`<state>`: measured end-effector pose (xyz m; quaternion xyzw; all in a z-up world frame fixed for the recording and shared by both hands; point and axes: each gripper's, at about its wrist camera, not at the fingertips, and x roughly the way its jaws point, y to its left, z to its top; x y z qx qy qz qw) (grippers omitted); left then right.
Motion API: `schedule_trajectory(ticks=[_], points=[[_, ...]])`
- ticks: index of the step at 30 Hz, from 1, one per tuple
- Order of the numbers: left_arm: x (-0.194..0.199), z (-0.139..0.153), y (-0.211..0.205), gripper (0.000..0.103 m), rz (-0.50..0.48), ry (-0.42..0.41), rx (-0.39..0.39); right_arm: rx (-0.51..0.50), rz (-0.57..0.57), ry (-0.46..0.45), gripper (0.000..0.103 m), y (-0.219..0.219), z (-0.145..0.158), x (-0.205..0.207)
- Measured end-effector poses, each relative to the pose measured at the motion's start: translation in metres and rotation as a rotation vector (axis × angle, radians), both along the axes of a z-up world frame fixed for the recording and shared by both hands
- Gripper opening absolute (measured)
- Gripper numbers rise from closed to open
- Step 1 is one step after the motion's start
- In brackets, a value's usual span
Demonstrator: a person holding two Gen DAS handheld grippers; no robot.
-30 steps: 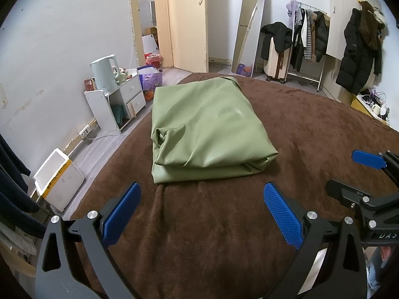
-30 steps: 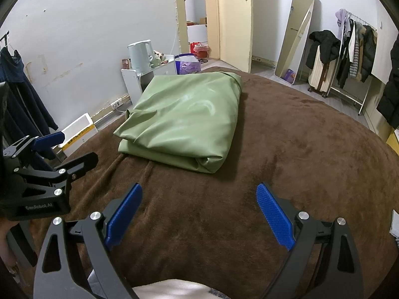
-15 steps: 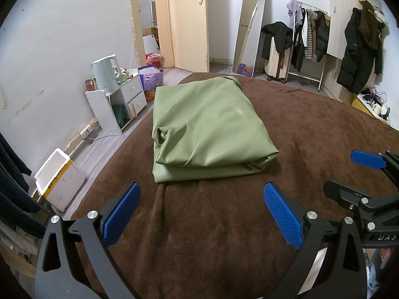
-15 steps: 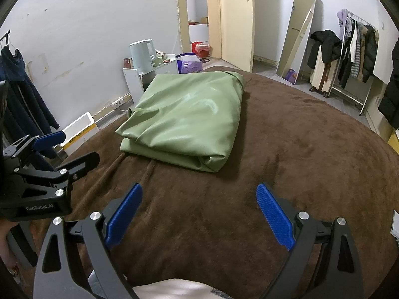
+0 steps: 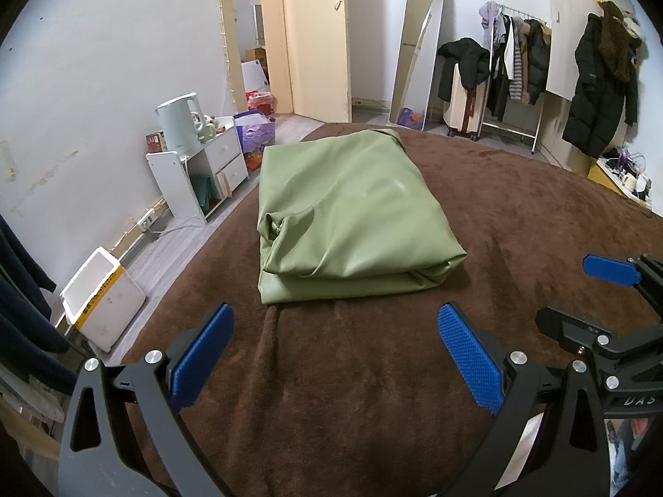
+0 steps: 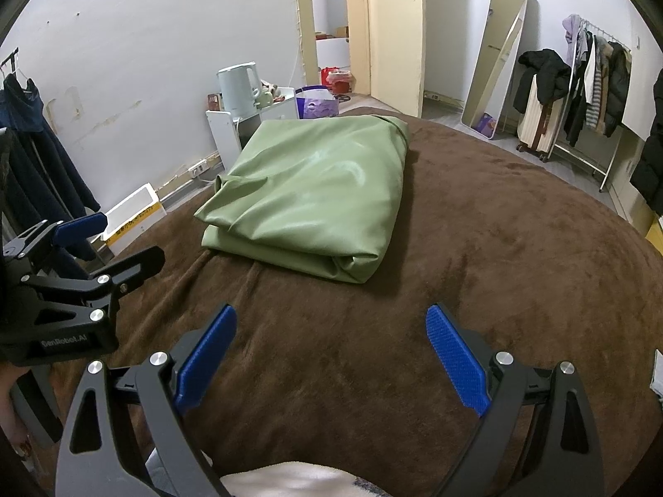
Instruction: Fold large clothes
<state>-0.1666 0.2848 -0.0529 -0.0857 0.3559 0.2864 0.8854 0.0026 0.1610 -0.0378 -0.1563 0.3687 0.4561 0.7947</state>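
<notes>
Nearest the cameras, the left gripper and the right gripper both hover over bare brown blanket with their jaws spread wide and nothing between the blue pads. Each sits well short of the garment, side by side near the blanket's near edge.

Further in, the green garment lies as a compact layered rectangle toward the left edge of the blanket, its stacked folds facing the grippers. The folding looks finished or nearly so; one puckered wrinkle at its near left corner may want smoothing.

To the right the blanket stretches wide and unoccupied. Beyond the left edge stand a white box and a small cabinet, close enough to limit any swing that way.
</notes>
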Motion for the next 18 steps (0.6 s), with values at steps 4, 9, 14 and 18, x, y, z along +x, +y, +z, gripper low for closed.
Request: schedule_trajectory(ticks=[4,9,14,18], points=[[-0.0006,-0.0001,-0.001,0.096,0.001,0.001,0.0,-0.001,0.001,0.002,0.092,0.0003,-0.0004,0.0001],[-0.0006,-0.0009,-0.002,0.096,-0.02,0.003,0.0,-0.004,0.005,0.005,0.092,-0.0001,-0.0024,-0.0017],[-0.0003,0.0002,-0.0003,0.096,-0.032,0.003,0.006,-0.009,0.006,0.01,0.092,0.0002,-0.004,-0.0022],[0.0013,-0.0005,-0.0019,0.096,-0.036,0.011,0.004,-0.01,0.007,0.012,0.092,0.0,-0.005,-0.001]])
